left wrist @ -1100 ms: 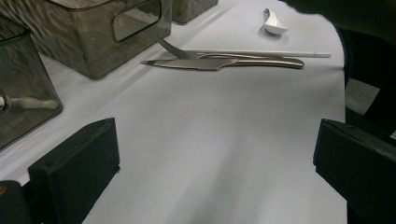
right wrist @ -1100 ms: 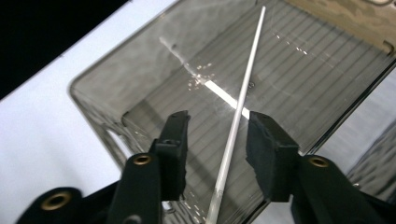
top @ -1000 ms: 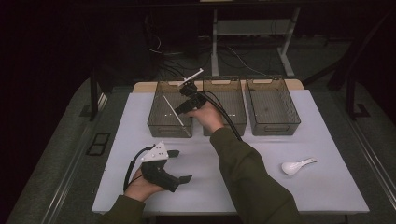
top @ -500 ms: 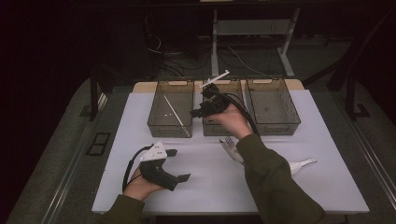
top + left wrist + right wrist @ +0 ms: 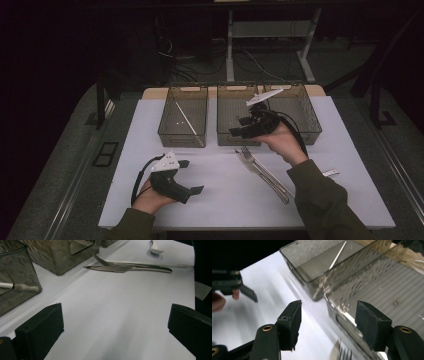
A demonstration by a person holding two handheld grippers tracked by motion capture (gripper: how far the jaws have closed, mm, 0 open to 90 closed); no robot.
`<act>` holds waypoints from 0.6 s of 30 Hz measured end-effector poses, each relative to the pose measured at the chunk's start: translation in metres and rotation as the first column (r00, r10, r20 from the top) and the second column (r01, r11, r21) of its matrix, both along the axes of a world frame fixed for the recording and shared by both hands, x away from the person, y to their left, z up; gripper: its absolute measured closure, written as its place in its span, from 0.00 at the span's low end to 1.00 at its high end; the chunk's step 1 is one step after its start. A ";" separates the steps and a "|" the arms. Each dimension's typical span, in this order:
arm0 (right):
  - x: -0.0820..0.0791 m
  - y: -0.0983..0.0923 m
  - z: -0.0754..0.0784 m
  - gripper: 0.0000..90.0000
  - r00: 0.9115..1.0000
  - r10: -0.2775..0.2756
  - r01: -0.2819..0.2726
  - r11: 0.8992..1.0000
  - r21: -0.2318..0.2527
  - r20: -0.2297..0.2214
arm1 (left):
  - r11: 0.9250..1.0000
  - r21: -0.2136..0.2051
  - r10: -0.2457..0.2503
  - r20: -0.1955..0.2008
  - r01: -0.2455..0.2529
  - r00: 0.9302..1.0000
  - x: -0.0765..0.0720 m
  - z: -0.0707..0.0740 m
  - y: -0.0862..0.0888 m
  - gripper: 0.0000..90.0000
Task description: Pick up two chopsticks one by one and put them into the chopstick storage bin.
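Observation:
My right gripper (image 5: 239,127) hovers over the front edge of the middle smoky bin (image 5: 227,107), pointing left. Its jaws are open, have just been opening, and hold nothing (image 5: 328,312). A white chopstick (image 5: 189,122) lies in the left bin (image 5: 169,131); the right gripper view shows it too (image 5: 338,255). A steel fork and knife (image 5: 264,171) lie side by side on the white table in front of the middle bin. My left gripper (image 5: 191,176) rests low at the front left, open and empty (image 5: 116,312), facing the knife (image 5: 117,268).
A third bin (image 5: 312,125) stands at the back right. A white spoon (image 5: 156,247) lies at the right, mostly behind my right sleeve in the high view (image 5: 330,173). The table's front edge (image 5: 240,225) is near my left hand.
My right hand has swung to the right, from above the left bin to the front of the middle bin. The left hand has stayed put.

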State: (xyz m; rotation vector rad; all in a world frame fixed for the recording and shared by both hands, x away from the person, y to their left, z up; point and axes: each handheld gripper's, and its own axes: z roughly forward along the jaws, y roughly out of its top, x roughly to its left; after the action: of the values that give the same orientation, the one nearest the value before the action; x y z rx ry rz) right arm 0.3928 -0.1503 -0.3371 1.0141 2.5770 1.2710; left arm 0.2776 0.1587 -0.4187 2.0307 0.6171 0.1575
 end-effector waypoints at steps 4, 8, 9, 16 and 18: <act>-0.013 -0.017 -0.006 0.43 1.000 0.004 -0.004 1.000 0.003 0.000 | 1.000 0.000 0.000 0.000 0.000 1.000 -0.001 0.000 0.000 0.00; -0.026 -0.033 -0.013 0.43 1.000 0.006 -0.006 1.000 -0.009 -0.001 | 1.000 -0.002 0.000 -0.001 0.000 1.000 0.000 0.000 0.000 0.00; -0.029 -0.037 -0.015 0.43 1.000 0.004 -0.004 1.000 -0.007 0.001 | 1.000 -0.003 0.002 -0.003 -0.002 1.000 0.000 -0.001 0.000 0.00; -0.057 -0.067 -0.028 0.48 0.999 -0.035 0.036 0.999 -0.009 0.006 | 1.000 0.001 0.006 -0.002 -0.006 1.000 0.000 -0.001 0.000 0.00; -0.064 -0.075 -0.033 0.49 0.998 -0.059 0.059 0.997 -0.040 -0.001 | 1.000 0.000 0.006 -0.002 -0.006 1.000 0.000 0.000 0.000 0.00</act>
State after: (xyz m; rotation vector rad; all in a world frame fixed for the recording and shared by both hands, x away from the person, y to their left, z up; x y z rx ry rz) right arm 0.3287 -0.2254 -0.3703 1.0756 2.5433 1.1998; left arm 0.2776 0.1592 -0.4191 2.0297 0.6244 0.1586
